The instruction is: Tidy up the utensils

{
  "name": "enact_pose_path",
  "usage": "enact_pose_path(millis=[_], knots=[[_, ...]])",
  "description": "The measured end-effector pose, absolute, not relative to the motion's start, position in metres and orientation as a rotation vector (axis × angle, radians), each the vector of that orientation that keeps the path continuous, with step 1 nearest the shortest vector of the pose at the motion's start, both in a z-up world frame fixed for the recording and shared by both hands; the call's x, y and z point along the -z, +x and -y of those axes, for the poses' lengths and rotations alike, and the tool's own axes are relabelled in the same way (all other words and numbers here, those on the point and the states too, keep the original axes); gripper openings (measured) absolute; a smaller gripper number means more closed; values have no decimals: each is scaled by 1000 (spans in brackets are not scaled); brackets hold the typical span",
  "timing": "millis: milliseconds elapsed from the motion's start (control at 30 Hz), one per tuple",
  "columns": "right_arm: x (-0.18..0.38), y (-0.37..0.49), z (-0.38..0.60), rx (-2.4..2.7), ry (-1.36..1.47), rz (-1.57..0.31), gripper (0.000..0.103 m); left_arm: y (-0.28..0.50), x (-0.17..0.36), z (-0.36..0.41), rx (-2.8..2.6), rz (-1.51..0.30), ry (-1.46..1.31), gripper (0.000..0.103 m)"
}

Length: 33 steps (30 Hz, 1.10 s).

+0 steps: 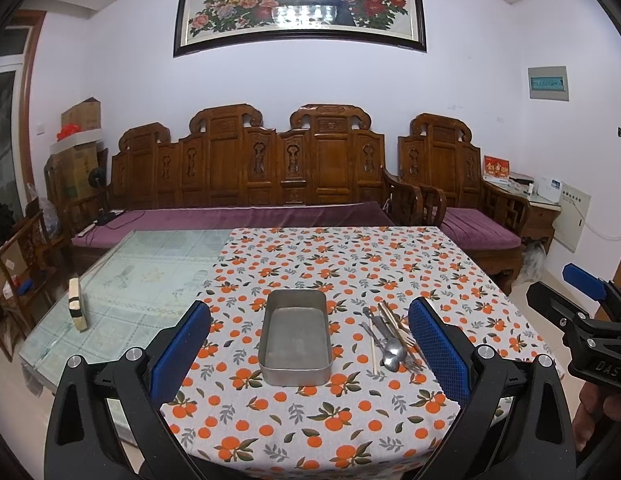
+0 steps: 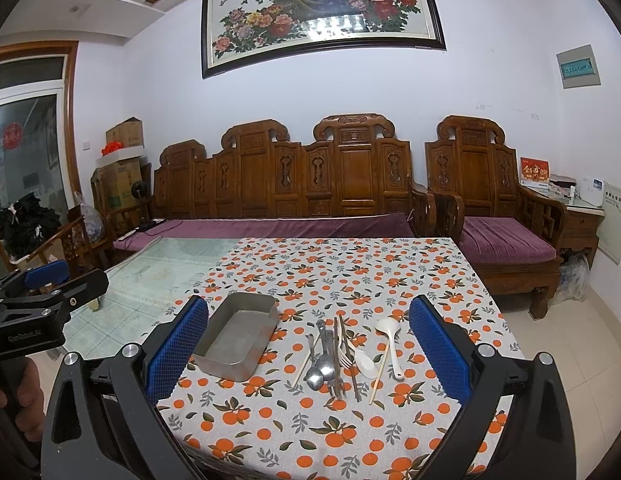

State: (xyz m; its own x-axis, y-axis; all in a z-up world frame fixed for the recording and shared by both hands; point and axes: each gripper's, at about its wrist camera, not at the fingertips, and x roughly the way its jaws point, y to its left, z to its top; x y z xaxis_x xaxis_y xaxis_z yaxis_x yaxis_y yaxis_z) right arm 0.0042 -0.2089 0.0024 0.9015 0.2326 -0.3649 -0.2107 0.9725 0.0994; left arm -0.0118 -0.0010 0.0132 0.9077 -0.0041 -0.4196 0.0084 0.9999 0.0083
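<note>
Hovering above a table draped in an orange-print tablecloth, two hand-held grippers face the work with nothing between their blue pads. The left gripper has its jaws spread wide, framing an empty rectangular metal tin that sits on the cloth. The right gripper is likewise wide apart, looking down on a loose pile of utensils lying just to the right of the tin, apart from it: metal spoons, forks, pale chopsticks and two white ladle-style spoons. Bare glass tabletop shows to the left of the cloth. Behind the table stand a carved wooden sofa with purple cushions, a matching armchair and a framed peacock painting.
</note>
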Motion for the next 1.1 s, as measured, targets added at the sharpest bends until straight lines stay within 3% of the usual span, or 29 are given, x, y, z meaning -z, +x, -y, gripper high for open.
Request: enact_pose_path(millis=[1100], knots=[[-3, 4, 210, -229, 59, -384, 100, -14, -18, 7, 19, -424, 14, 95]])
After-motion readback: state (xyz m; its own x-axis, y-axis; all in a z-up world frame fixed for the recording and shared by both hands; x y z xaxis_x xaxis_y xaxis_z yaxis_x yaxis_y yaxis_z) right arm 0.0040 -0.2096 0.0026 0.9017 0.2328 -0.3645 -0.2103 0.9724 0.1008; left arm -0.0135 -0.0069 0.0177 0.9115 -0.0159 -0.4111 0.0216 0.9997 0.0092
